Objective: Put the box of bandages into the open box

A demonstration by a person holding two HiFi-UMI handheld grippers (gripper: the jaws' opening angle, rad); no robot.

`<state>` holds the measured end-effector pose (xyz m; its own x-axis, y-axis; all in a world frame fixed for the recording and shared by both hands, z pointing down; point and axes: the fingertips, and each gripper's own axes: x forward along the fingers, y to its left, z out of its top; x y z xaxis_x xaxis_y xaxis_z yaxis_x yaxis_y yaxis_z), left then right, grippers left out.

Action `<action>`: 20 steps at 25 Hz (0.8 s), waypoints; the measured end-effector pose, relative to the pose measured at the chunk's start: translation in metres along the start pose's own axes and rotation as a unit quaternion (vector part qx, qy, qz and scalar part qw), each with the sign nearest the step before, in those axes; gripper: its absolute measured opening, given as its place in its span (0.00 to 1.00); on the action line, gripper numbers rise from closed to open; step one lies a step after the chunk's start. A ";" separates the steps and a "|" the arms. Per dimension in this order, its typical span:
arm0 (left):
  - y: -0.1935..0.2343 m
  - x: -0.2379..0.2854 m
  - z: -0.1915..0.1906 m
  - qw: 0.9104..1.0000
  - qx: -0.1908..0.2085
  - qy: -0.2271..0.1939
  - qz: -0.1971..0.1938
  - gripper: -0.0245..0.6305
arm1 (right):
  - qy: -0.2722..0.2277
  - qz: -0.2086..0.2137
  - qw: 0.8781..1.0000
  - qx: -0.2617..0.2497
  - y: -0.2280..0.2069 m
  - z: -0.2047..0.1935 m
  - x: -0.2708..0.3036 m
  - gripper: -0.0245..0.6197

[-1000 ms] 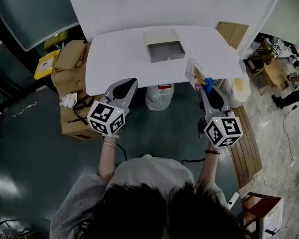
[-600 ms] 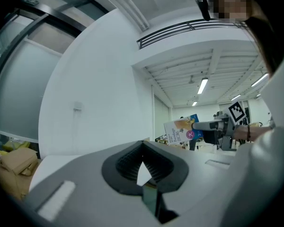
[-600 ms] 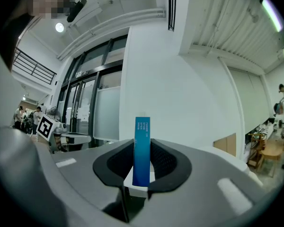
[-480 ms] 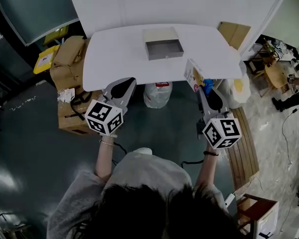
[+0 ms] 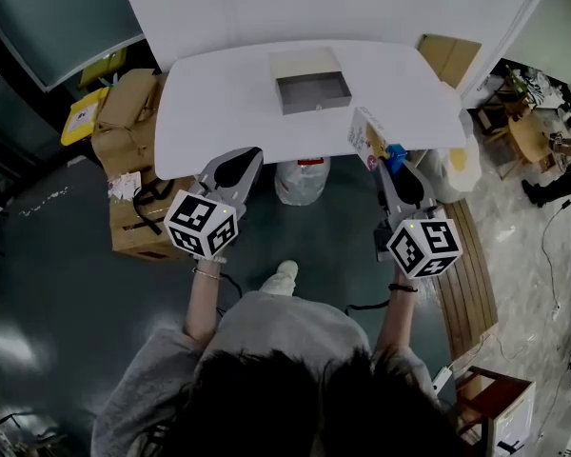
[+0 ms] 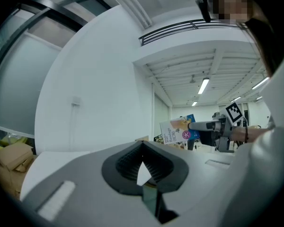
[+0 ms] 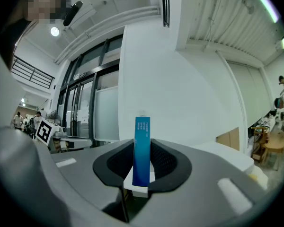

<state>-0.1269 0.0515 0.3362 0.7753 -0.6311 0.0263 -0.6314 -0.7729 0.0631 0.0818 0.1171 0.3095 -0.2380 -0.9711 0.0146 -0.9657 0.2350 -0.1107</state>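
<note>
Right gripper (image 5: 387, 158): jaws set narrow and clamped on the box of bandages (image 5: 368, 138), which is pinched across its thin sides, so the flat printed face stays free. In the right gripper view the blue edge of the box (image 7: 142, 150) is seen upright between the pads.

The box is held in the air at the near right edge of the table (image 5: 219, 112), well apart from the open box (image 5: 313, 91). That box lies at the far middle with its mouth up, probably ready for a drop from above.

Left gripper (image 5: 248, 155): jaws closed on nothing, kept off the table, judged idle.
</note>
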 end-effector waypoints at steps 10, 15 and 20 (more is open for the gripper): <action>0.028 0.055 -0.004 1.000 -0.009 0.001 -0.026 0.03 | 0.000 -0.011 1.000 0.010 -0.024 -0.004 0.048 0.20; 0.035 0.077 -0.003 0.999 -0.006 0.002 -0.044 0.03 | 0.005 -0.013 1.000 0.016 -0.033 -0.007 0.063 0.20; 0.045 0.095 0.000 0.998 -0.007 0.000 -0.056 0.03 | 0.017 -0.016 1.000 0.011 -0.038 -0.008 0.081 0.20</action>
<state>-0.0817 -0.0437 0.3418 0.8409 -0.5409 0.0174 -0.5404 -0.8376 0.0803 0.0983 0.0295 0.3230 -0.2108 -0.9762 0.0520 -0.9704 0.2025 -0.1316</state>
